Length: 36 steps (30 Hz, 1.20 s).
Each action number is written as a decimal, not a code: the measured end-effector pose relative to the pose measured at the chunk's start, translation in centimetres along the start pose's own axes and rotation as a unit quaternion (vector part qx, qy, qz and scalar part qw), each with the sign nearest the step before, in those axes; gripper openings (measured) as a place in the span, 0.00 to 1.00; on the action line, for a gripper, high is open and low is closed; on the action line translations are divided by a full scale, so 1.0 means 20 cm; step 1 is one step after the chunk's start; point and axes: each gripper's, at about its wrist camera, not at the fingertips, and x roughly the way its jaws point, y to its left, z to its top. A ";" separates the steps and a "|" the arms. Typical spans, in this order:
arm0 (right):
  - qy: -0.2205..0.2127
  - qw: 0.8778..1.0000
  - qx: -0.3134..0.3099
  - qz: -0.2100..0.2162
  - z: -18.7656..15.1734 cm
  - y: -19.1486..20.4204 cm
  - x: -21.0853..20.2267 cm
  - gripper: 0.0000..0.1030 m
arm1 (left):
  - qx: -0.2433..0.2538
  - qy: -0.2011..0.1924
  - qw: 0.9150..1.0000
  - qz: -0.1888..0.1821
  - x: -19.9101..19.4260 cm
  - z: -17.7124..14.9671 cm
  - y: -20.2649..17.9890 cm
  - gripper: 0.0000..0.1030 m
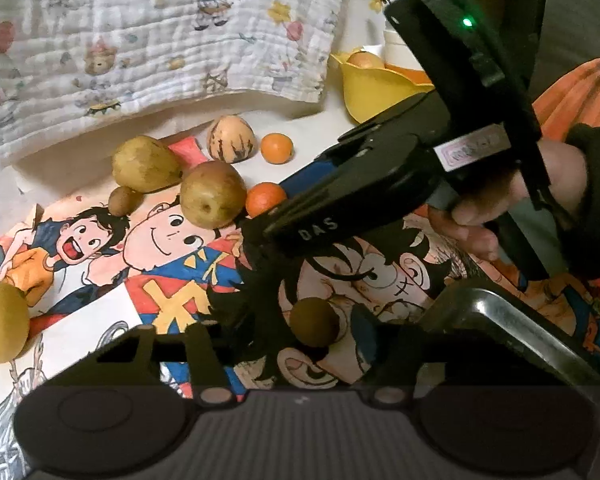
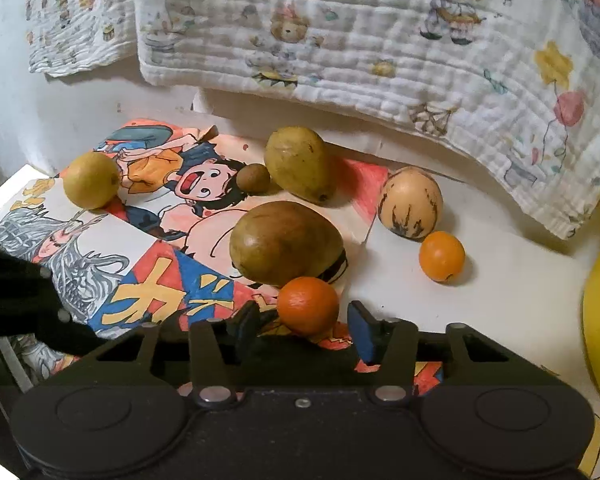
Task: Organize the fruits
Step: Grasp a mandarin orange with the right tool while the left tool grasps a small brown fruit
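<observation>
The right gripper (image 2: 306,326) has its two blue-padded fingers (image 2: 363,334) spread apart, with a small orange (image 2: 308,304) sitting between them, and I see a gap on each side, so the claw is released and not yet pressing the fruit. This orange rests on the cartoon poster (image 2: 148,296), near its edge. At 12 o'clock from it, touching or almost touching, lies a big brownish-green pear (image 2: 286,242). Further at 12 o'clock is a second greenish pear (image 2: 298,162), and a little brown kiwi (image 2: 253,178) sits just beside it at 9 o'clock. A yellow round fruit (image 2: 92,180) stands alone at 10 o'clock, well apart. At 2 o'clock from the held-between orange is a second orange (image 2: 441,256) on the white table (image 2: 500,300), and just above it a pale striped fruit (image 2: 411,202). A white printed cloth (image 2: 340,40) hangs behind all of them. In the left wrist view, the right gripper (image 1: 260,216) comes in from 3 o'clock, held by a hand (image 1: 512,196), and its tip reaches the same orange (image 1: 265,199). A yellow bowl (image 1: 372,88) stands at 1 o'clock of this view, with some fruit inside. Another brown kiwi (image 1: 314,322) lies on the poster close in front of the left gripper (image 1: 292,344); its fingers are dark against the picture, so I cannot tell if this claw is released or clenched.
</observation>
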 end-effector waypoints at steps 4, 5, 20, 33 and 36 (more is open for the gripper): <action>0.001 1.000 0.004 -0.001 0.00 0.00 0.02 0.39 | -0.005 0.007 1.000 -0.001 0.02 0.00 0.00 0.41; 0.001 1.000 0.005 -0.001 0.00 0.00 0.02 0.38 | -0.005 0.009 1.000 -0.002 0.03 0.00 0.01 0.40; -0.015 1.000 0.016 0.009 -0.03 0.00 -0.06 0.34 | -0.009 0.009 1.000 -0.006 -0.03 0.00 0.01 0.29; -0.040 0.999 0.009 0.019 -0.08 0.10 -0.31 0.34 | -0.048 -0.007 0.999 0.017 -0.27 -0.04 0.07 0.29; -0.046 0.999 0.002 0.028 -0.09 0.16 -0.38 0.34 | -0.063 -0.011 0.998 0.020 -0.34 -0.07 0.09 0.29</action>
